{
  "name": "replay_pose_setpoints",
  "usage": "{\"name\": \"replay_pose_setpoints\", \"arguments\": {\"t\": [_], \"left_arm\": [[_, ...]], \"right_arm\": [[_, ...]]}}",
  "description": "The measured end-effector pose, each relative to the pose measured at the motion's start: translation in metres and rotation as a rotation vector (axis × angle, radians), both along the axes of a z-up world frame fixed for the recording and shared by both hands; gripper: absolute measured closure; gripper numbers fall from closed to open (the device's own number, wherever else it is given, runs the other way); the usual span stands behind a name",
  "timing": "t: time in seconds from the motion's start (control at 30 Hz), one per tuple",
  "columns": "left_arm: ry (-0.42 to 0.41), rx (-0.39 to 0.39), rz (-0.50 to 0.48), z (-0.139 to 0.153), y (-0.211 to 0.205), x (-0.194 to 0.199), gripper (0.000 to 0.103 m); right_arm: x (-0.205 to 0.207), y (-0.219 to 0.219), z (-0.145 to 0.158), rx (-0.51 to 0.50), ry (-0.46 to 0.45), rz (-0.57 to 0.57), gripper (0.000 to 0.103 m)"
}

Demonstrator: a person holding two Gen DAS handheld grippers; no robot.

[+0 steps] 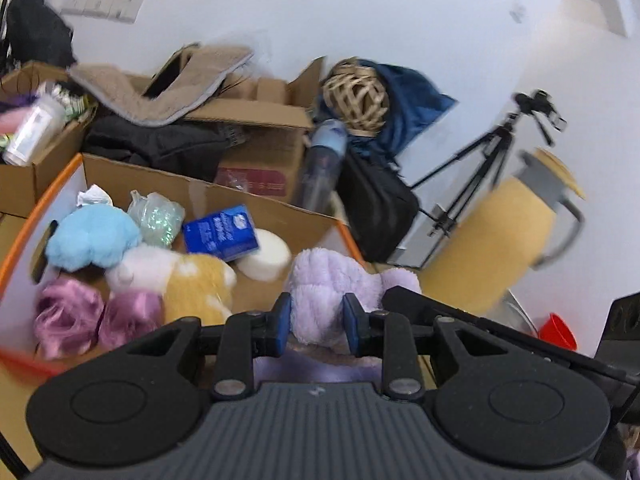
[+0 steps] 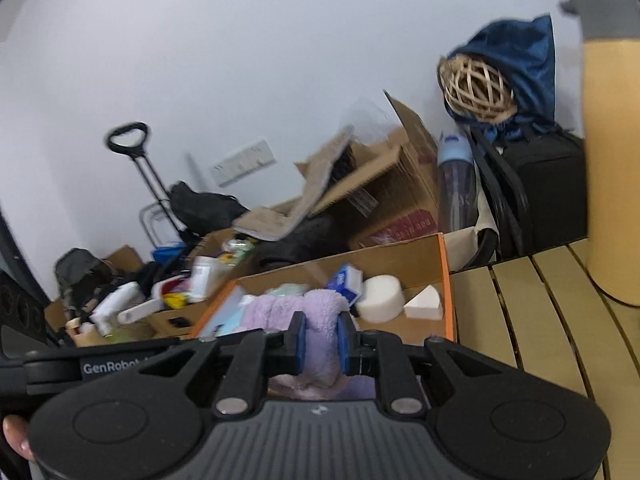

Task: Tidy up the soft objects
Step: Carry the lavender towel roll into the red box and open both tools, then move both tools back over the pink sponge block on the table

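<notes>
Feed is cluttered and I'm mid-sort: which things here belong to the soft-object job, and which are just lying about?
Job:
lilac towel, gripped by left gripper and right gripper
orange-edged box
blue plush
yellow-white plush
pink satin
sponge

Lying about:
tripod
wicker ball
bottle
black bag
jug

The left wrist view looks forward and somewhat down along its tool (image 1: 316,322), close over the orange-edged cardboard box (image 1: 256,200), facing the white wall (image 1: 360,8); the right wrist view looks along its own tool (image 2: 321,342) from farther right, low beside the slatted table (image 2: 532,304); both share the box, the wicker ball (image 1: 356,94) and the blue packet (image 1: 222,232).
</notes>
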State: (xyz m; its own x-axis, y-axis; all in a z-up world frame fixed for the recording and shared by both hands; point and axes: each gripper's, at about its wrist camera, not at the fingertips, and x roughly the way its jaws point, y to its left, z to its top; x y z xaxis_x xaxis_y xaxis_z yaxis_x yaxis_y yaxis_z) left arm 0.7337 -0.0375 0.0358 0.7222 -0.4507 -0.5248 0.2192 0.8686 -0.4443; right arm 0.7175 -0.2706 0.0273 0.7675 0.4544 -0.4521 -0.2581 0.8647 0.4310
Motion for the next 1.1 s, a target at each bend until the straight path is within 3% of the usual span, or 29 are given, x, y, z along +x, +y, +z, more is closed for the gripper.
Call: {"name": "replay_pose_setpoints", "arguments": {"t": [0.07, 0.13, 0.27, 0.5, 0.7, 0.77, 0.9, 1.1], "left_arm": [[0.02, 0.002, 0.016, -0.01, 0.0, 0.024, 0.075], [0.032, 0.019, 0.035, -0.022, -0.001, 0.042, 0.066], [0.031, 0.074, 0.048, -0.039, -0.004, 0.05, 0.054], [-0.017, 0.11, 0.036, -0.029, 0.006, 0.03, 0.05], [-0.081, 0.167, 0.04, 0.004, 0.018, -0.017, 0.047], [-0.106, 0.183, 0.046, 0.019, 0.022, -0.038, 0.046], [-0.162, 0.202, 0.047, 0.049, 0.024, -0.085, 0.042], [-0.257, 0.255, 0.063, 0.062, 0.026, -0.175, 0.037]], "right_arm": [[0.026, 0.008, -0.008, -0.054, 0.012, -0.008, 0.087], [0.053, 0.019, -0.019, -0.125, 0.042, -0.016, 0.087], [0.085, 0.036, -0.042, -0.265, 0.105, -0.005, 0.08], [0.074, 0.033, -0.043, -0.291, 0.081, -0.015, 0.07], [0.024, 0.019, 0.008, -0.292, -0.024, -0.033, 0.067], [0.0, 0.012, 0.03, -0.285, -0.07, -0.036, 0.058], [-0.052, 0.004, 0.067, -0.268, -0.136, -0.039, 0.053], [-0.147, 0.003, 0.079, -0.267, -0.21, -0.02, 0.048]]}}
